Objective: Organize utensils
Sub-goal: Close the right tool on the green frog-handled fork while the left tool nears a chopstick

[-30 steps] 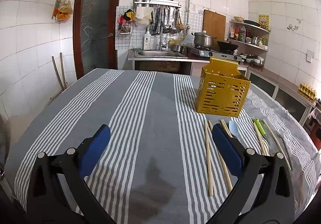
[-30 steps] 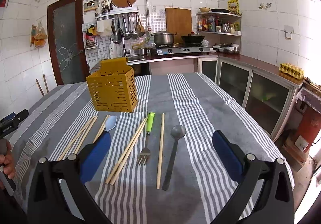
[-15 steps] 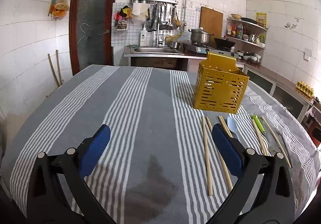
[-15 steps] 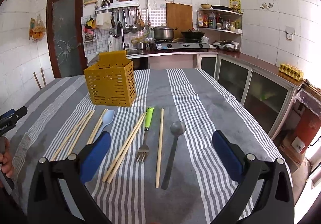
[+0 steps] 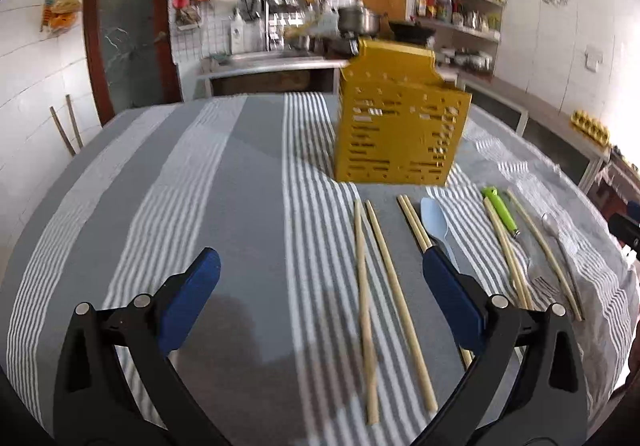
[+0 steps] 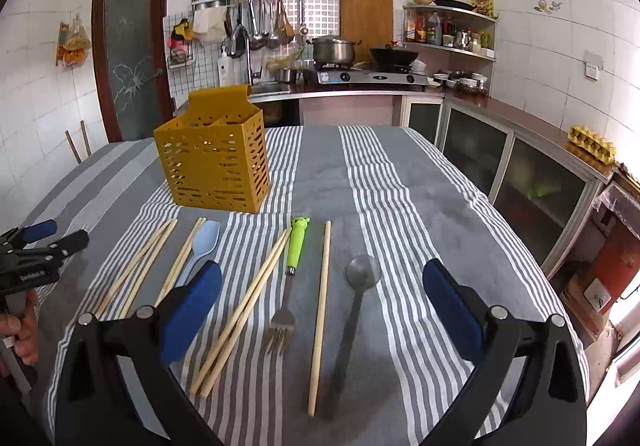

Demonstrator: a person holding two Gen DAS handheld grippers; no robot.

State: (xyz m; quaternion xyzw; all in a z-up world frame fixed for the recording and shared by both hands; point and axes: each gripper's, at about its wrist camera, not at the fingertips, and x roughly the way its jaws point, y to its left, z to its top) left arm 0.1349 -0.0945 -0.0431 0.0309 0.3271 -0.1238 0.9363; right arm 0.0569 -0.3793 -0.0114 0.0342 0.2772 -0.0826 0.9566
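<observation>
Left wrist view is motion-blurred; the far kitchen wall and the slots of the yellow utensil basket [image 5: 400, 126] are smeared. The left gripper [image 5: 320, 278] has its fingers [image 5: 192, 294] wide apart, holding nothing, low over the striped cloth of the counter [image 5: 200, 186]. Its right finger covers the near ends of one chopstick pair [image 5: 414, 222] and the handle of the pale blue spoon [image 5: 434, 220]. At the right edge of this frame the metal spoon [image 5: 554, 230] and fork tines are hard to make out.

Right wrist view is sharp. The right gripper [image 6: 322, 310] is also spread open and empty. Between its fingers lie, left to right: a chopstick pair [image 6: 244, 310], the green-handled fork [image 6: 294, 266], a single chopstick [image 6: 322, 310], the grey spoon [image 6: 356, 298]. The basket [image 6: 214, 166] stands upright in the upper left of centre, beyond the row. The person's hand [image 6: 18, 330] is cut off at the left edge.

Versus 0.5 s ago: the left view has advanced toward the basket, which looms larger and more central; the utensils lie as before.
</observation>
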